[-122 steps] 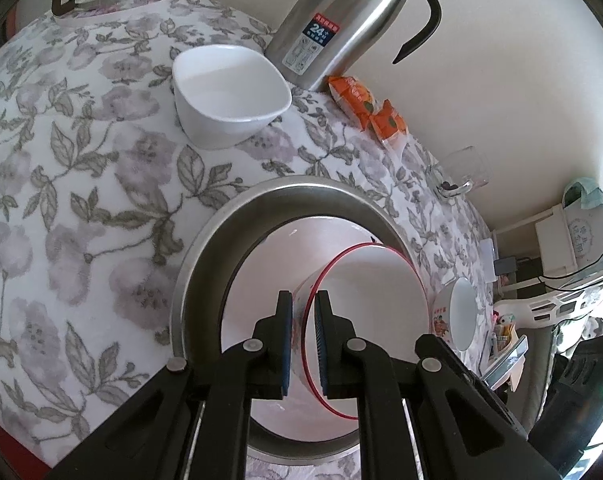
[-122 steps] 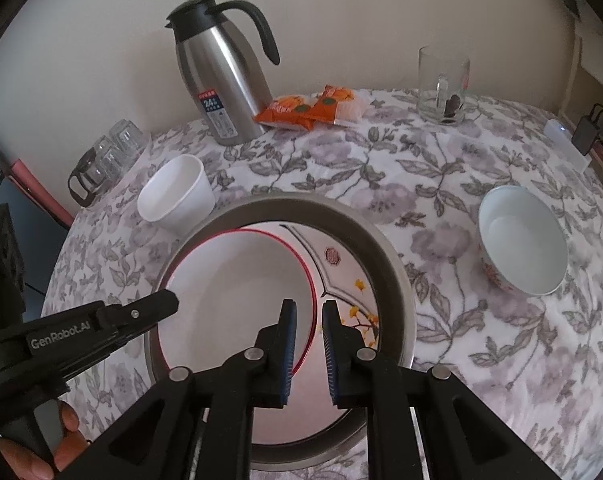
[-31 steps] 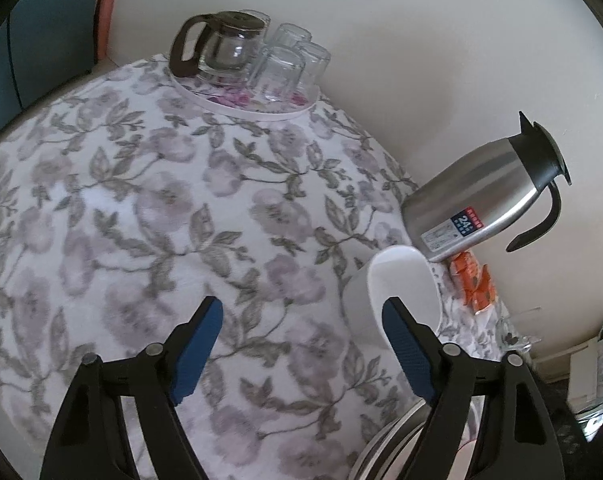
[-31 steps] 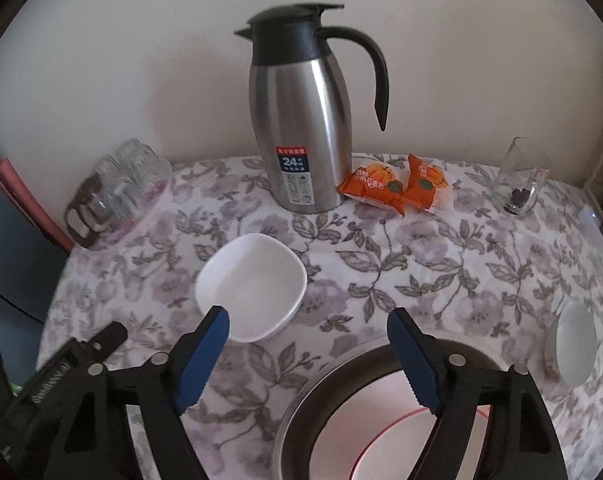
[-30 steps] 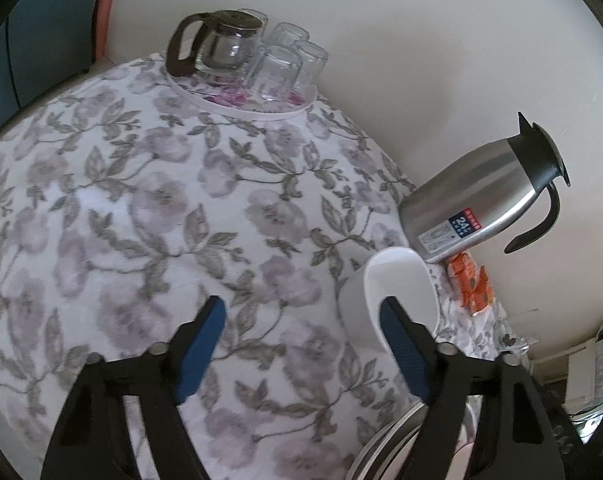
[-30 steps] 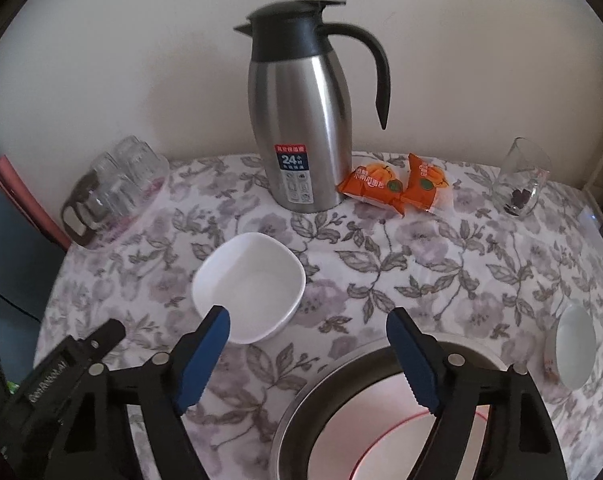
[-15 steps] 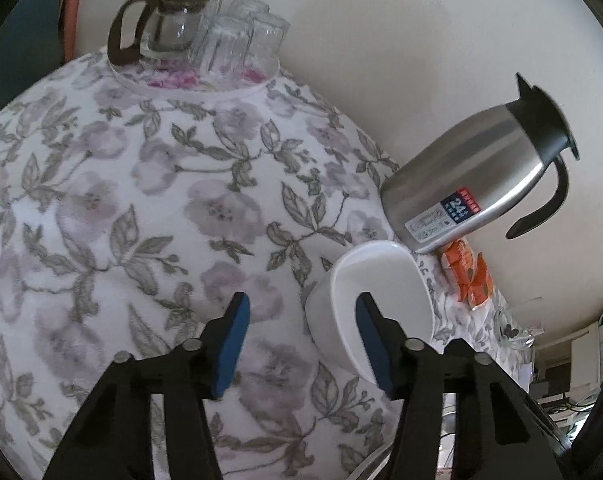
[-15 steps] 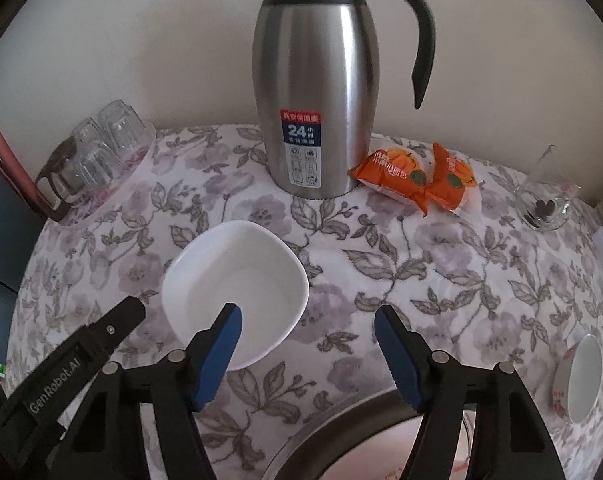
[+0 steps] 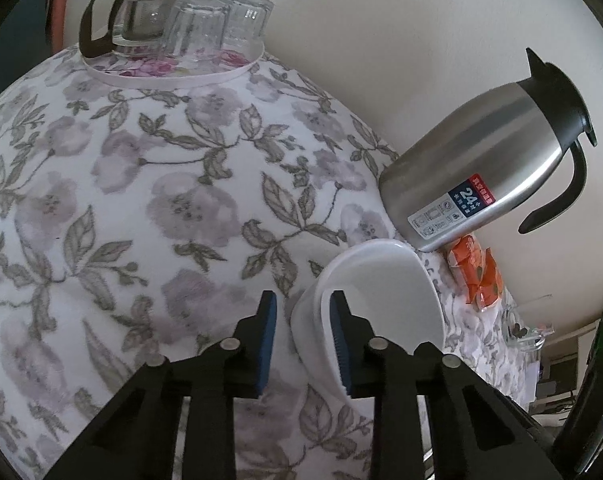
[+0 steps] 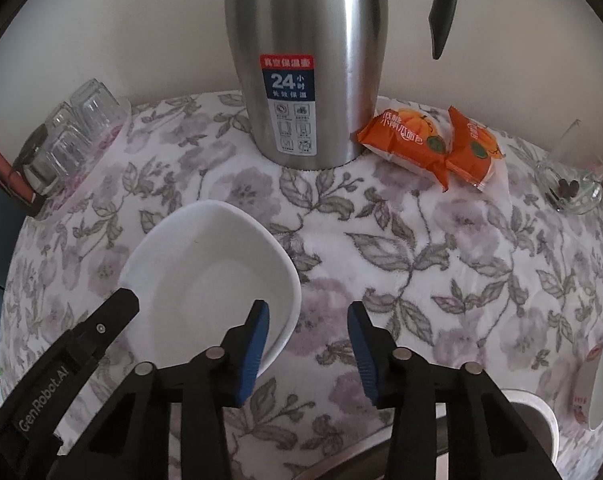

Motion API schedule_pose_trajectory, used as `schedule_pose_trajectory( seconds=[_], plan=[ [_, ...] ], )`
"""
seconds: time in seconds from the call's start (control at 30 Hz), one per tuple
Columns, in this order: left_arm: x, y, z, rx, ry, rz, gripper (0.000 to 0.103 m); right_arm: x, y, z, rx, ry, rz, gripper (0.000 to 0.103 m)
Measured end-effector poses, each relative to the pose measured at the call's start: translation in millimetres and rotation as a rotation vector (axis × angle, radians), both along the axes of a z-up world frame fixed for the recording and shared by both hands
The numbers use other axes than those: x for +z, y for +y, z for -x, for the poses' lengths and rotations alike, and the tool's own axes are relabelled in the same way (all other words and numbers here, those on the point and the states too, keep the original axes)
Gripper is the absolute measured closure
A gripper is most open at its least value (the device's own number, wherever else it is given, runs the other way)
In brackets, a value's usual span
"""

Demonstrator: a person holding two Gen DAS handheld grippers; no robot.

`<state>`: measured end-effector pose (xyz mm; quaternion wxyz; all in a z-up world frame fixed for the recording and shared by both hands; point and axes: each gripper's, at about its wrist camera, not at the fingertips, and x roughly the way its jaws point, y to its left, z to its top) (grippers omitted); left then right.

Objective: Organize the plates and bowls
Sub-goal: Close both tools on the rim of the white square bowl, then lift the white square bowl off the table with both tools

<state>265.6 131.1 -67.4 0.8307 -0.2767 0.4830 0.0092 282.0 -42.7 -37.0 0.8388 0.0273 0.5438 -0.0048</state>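
A white squarish bowl (image 9: 381, 304) stands on the floral tablecloth; it also shows in the right wrist view (image 10: 213, 276). My left gripper (image 9: 301, 340) straddles the bowl's near rim, one finger inside and one outside, with a gap still showing around the wall. My right gripper (image 10: 307, 344) is open; its left finger is inside the bowl's right rim and its right finger is over the cloth. A small patterned bowl (image 10: 601, 384) sits at the right edge. A steel basin's rim (image 10: 529, 404) shows at the lower right.
A steel thermos jug (image 10: 307, 60) stands just behind the white bowl. Two orange snack packs (image 10: 429, 140) lie to its right, beside a glass mug (image 10: 573, 176). A tray with a glass teapot and tumblers (image 9: 173, 28) stands at the table's far left.
Both grippers left the basin and moved to the white bowl. Over the last second the left jaws narrowed around the bowl's rim and the right gripper came closer and narrowed a little.
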Motion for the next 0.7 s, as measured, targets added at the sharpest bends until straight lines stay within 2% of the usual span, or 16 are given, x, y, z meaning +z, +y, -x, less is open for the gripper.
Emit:
schedule_pose_trajectory(
  seconds=[0.2, 0.7],
  plan=[
    [-7, -4, -6, -0.012, 0.001, 0.004, 0.083, -10, 3, -7, 0.001, 0.018, 0.000, 0.068],
    [-21, -5, -12, -0.012, -0.001, 0.027, 0.084, -23, 11, -11, 0.010, 0.040, 0.001, 0.075]
  ],
)
